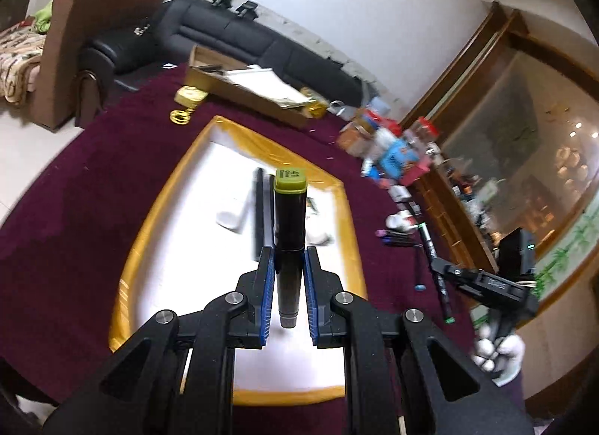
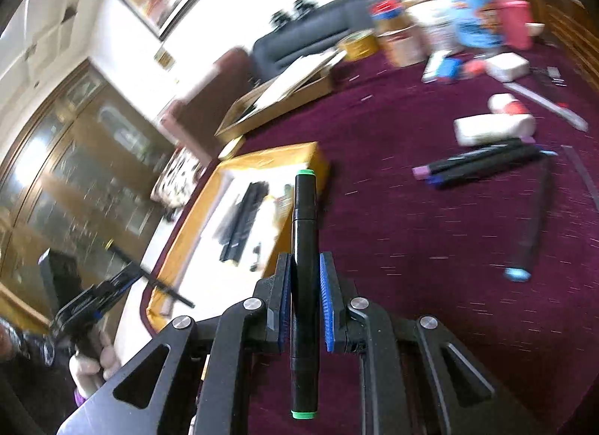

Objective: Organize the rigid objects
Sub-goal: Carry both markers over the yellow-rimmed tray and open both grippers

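My left gripper (image 1: 288,259) is shut on a black marker with an olive-yellow cap (image 1: 289,210). It holds the marker pointing forward above the yellow-rimmed white tray (image 1: 239,135), where black pens (image 1: 259,210) and white items lie. My right gripper (image 2: 305,262) is shut on a black marker with green ends (image 2: 304,232), above the maroon cloth just right of the tray (image 2: 269,161). The left wrist view shows the right gripper (image 1: 438,268) off to the right with its marker (image 1: 426,240). The right wrist view shows the left gripper (image 2: 127,277) at lower left with its marker (image 2: 168,290).
Loose markers (image 2: 475,165) and one blue-tipped marker (image 2: 528,232) lie on the maroon tablecloth (image 2: 411,247) beside a white box (image 2: 494,127). A flat cardboard box (image 1: 243,86) and a cluster of jars and packets (image 1: 389,142) stand beyond the tray. A wooden cabinet (image 1: 505,116) borders the table.
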